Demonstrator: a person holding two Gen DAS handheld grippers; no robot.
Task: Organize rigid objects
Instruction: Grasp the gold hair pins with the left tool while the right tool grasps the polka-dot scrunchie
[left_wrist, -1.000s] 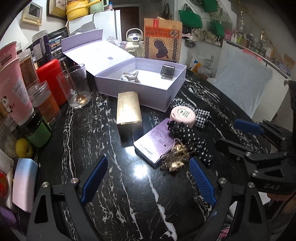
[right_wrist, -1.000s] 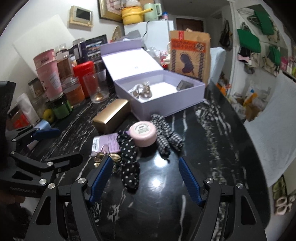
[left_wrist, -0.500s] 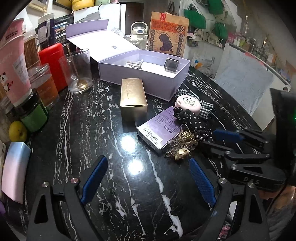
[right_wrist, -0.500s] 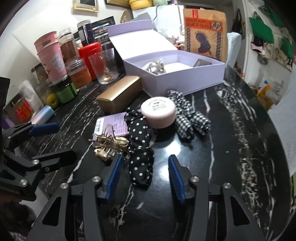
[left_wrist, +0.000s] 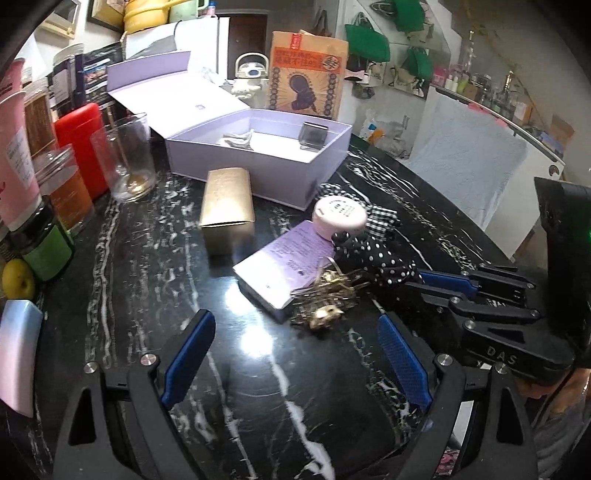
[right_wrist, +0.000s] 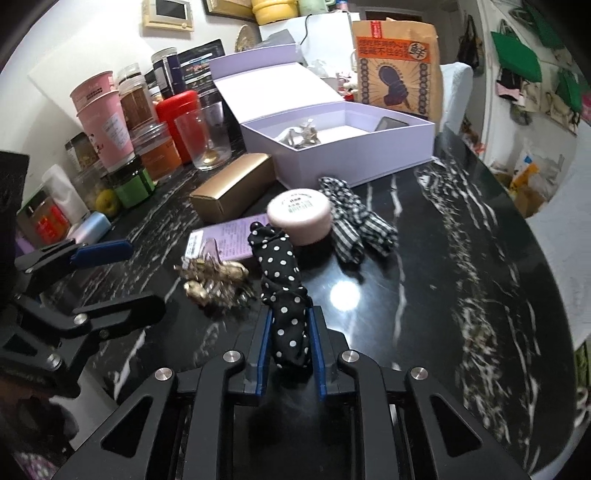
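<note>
The right gripper (right_wrist: 290, 332) is clamped on the near end of the polka-dot scrunchie (right_wrist: 282, 273), which lies just in front of the pink jar (right_wrist: 300, 216) on the black marble table (right_wrist: 424, 258). The left gripper (left_wrist: 295, 354) stands wide apart, holding nothing, nearer than the jar

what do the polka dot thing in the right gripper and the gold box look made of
Polka dot scrunchie: soft woven fabric, matte black with white dots; it bunches and creases between the right gripper pads. Gold box: probably cardboard with a satin metallic foil finish; crisp folded edges and a dull sheen suggest it.
</note>
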